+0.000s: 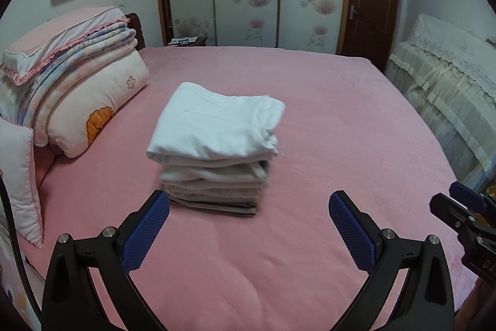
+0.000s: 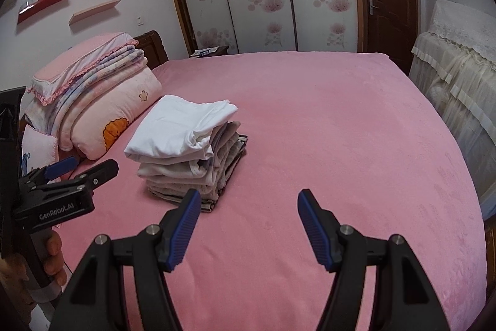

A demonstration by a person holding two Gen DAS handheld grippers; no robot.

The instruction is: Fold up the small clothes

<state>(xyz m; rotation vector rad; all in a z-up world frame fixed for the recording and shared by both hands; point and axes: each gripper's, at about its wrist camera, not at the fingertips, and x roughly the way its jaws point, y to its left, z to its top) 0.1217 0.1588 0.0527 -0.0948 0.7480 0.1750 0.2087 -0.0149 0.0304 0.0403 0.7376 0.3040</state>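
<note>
Evidently, from your left wrist camera the folding looks close to done: the stack of folded clothes (image 1: 214, 154) sits squared on the pink bed sheet (image 1: 341, 126) at twelve o'clock of your left gripper (image 1: 249, 203), whose ribbed blue pads are spread wide and hold nothing, a smooth white cotton piece on top over thicker, nubbly cream and grey layers. From your right wrist camera the same stack (image 2: 189, 151) lies at about ten o'clock of your right gripper (image 2: 249, 200), its fingers likewise apart and empty over plush, velvety sheet, and no loose garment shows on it, so I judge little remains.
</note>
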